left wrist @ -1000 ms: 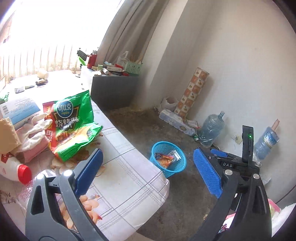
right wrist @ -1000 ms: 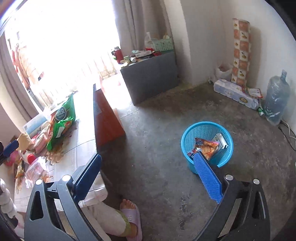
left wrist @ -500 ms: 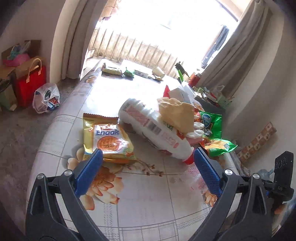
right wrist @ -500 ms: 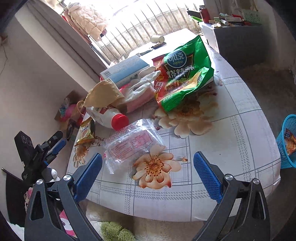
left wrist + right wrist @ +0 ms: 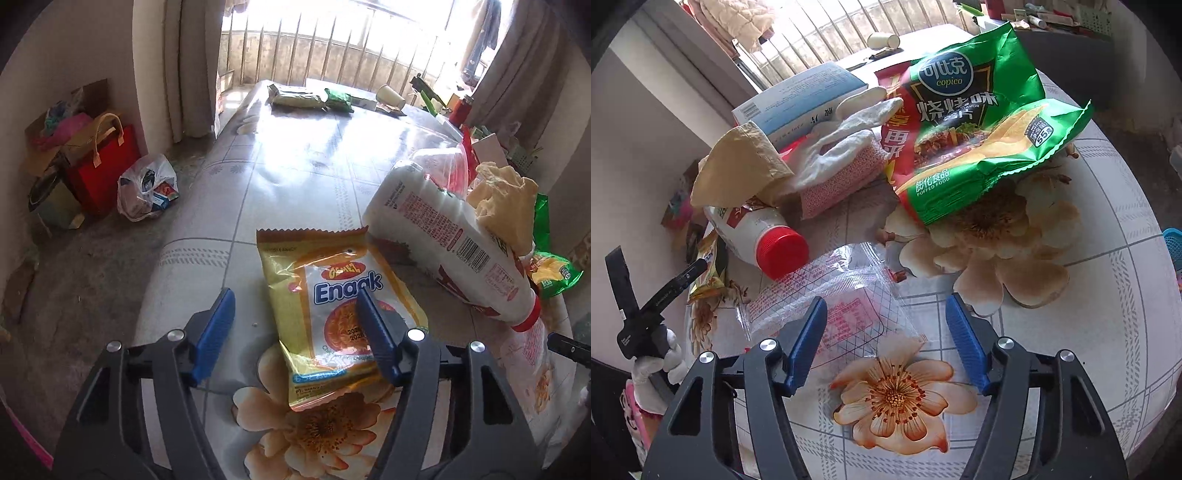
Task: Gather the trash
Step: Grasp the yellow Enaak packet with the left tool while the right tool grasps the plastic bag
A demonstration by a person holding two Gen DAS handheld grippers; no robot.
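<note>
Yellow foil fills only the left wrist view: one "Enaak" snack packet [image 5: 332, 314] lies flat on the flower-print tablecloth [image 5: 295, 177], its left half between the left gripper's [image 5: 295, 325] jaws, which have just been narrowing and stand apart, not pressing it. Only the right view shows one clear crinkled plastic wrapper [image 5: 831, 306], partly between the right gripper's [image 5: 886, 325] jaws, likewise narrowing, unclamped. One white red-capped bottle [image 5: 757, 229] and one green crisp bag [image 5: 979, 122] lie beyond them.

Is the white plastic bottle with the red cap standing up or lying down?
Lying down. The white plastic bottle with the red cap rests on its side on the flowered tablecloth, cap toward the right wrist camera, crumpled tan paper on it.
</note>
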